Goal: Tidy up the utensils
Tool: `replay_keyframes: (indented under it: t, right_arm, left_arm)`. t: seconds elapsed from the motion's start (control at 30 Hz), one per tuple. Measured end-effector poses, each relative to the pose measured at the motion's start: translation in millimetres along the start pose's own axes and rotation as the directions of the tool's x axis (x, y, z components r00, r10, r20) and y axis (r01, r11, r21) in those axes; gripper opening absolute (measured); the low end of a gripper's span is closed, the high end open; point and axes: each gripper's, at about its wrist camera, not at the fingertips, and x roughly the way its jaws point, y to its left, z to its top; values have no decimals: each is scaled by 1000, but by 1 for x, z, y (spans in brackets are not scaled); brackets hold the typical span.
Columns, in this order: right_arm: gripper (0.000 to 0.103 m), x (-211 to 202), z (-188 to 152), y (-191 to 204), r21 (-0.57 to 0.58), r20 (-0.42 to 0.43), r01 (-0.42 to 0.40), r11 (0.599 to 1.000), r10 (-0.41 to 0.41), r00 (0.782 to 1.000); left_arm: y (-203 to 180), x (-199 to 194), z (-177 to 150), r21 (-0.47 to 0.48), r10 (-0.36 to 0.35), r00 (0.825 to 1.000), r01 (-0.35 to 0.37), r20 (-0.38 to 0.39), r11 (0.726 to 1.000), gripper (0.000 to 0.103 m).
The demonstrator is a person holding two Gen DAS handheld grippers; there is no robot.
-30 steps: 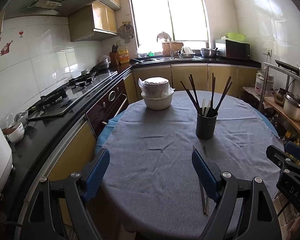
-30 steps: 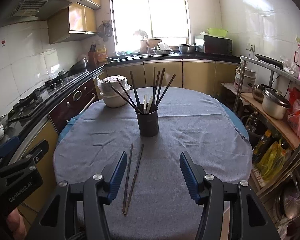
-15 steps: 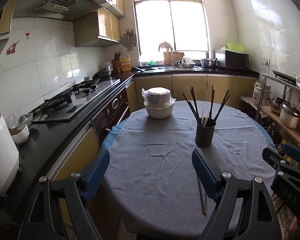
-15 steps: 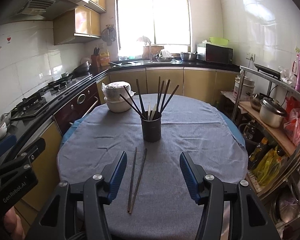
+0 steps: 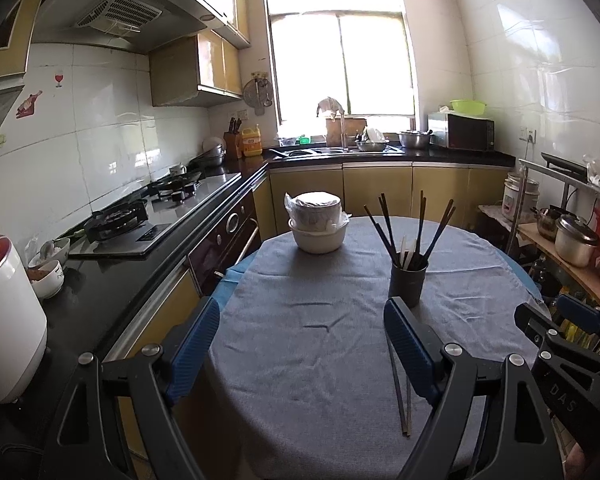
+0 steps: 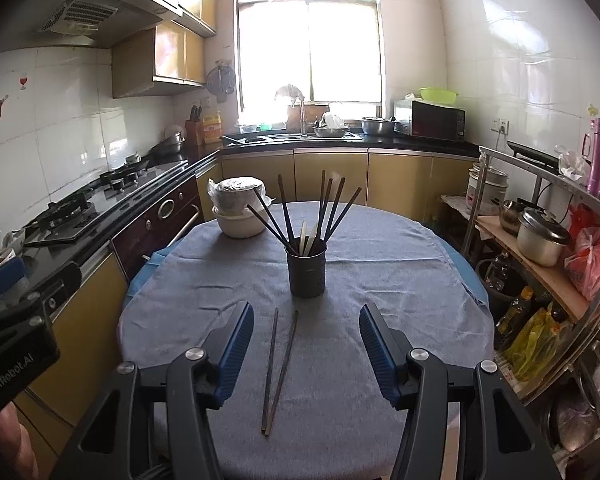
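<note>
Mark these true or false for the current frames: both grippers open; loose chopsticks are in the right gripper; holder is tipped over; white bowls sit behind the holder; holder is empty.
1. The left gripper and right gripper are both open. True.
2. The loose chopsticks are held in the right gripper. False: they lie flat on the grey tablecloth, untouched.
3. The black utensil holder is tipped over. False: it stands upright.
4. The stacked white bowls sit farther back than the holder, to its left. True.
5. The holder is empty. False: several chopsticks stand in it.
</note>
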Motion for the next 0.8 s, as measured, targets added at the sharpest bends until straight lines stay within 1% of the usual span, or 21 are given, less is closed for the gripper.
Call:
replay_keyframes:
  t: [0.23, 0.43, 0.63, 0.77, 0.8]
  right_arm:
    - [59, -10, 1, -7, 17, 18, 2, 1000, -2, 1000]
    - [59, -9, 1, -9, 22, 18, 10, 1000, -10, 1000]
    - [59, 6, 3, -9, 18, 4, 30, 999, -30, 1000]
    - [60, 24, 6, -13, 16, -9, 51, 999, -50, 999]
    - [62, 32, 6, -16, 23, -14, 54, 998, -54, 998]
  left_arm:
    - [-4, -9, 5, 14, -14, 1000, 13, 18, 1000, 85]
    - [-2, -4, 7, 5, -24, 1000, 24, 15, 1000, 85]
    - [-3, 17, 12, -16, -48, 999, 48, 3, 999, 85]
    - [-6, 43, 13, -23, -80, 997, 80, -21, 997, 85]
    - [-7, 51, 12, -27, -86, 996, 86, -31, 996, 85]
